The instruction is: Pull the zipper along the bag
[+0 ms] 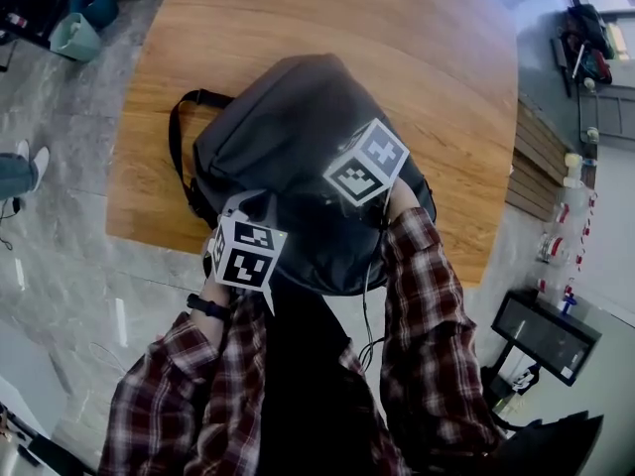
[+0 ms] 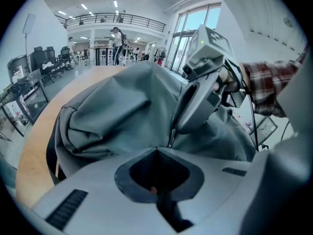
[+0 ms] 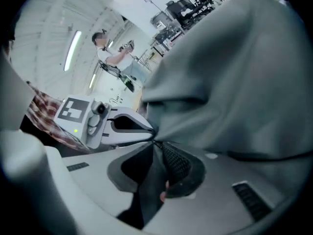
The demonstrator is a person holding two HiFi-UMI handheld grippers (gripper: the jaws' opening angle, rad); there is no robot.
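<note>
On the near half of a wooden table [image 1: 298, 18]: one dark grey backpack [image 1: 288, 137], lying slumped, with a black strap [image 1: 177, 137] looped off its left side.

Head view only:
- The marker cubes of both tools sit over the near end of the backpack, close together, and cover the jaws.
- Plaid sleeves [image 1: 417, 296] reach in from below.

Left gripper view only:
- Left gripper [image 2: 157, 151]: clenched, its tips met against the bag's cloth, with a narrow dark strip caught in the slot behind them. Whether that strip is fabric or a zipper tab cannot be told.
- Right gripper [image 2: 172, 133]: it comes in from the upper right, its tip down on the backpack [image 2: 112, 111] just beyond the left tool's tip, with a thin dark line hanging at its point.
- Table edge [image 2: 29, 155] at left.
- Railed balcony [image 2: 115, 19] and tall windows [image 2: 195, 23] behind.

Right gripper view only:
- Right gripper [image 3: 156, 146]: clenched on a dark band of the bag's material running between its jaws.
- Left gripper [image 3: 149, 129]: tip almost touching the right tool's tip.
- Backpack [image 3: 234, 82]: bulks over the right of the frame.
- Standing person [image 3: 110, 53] far off.
</note>
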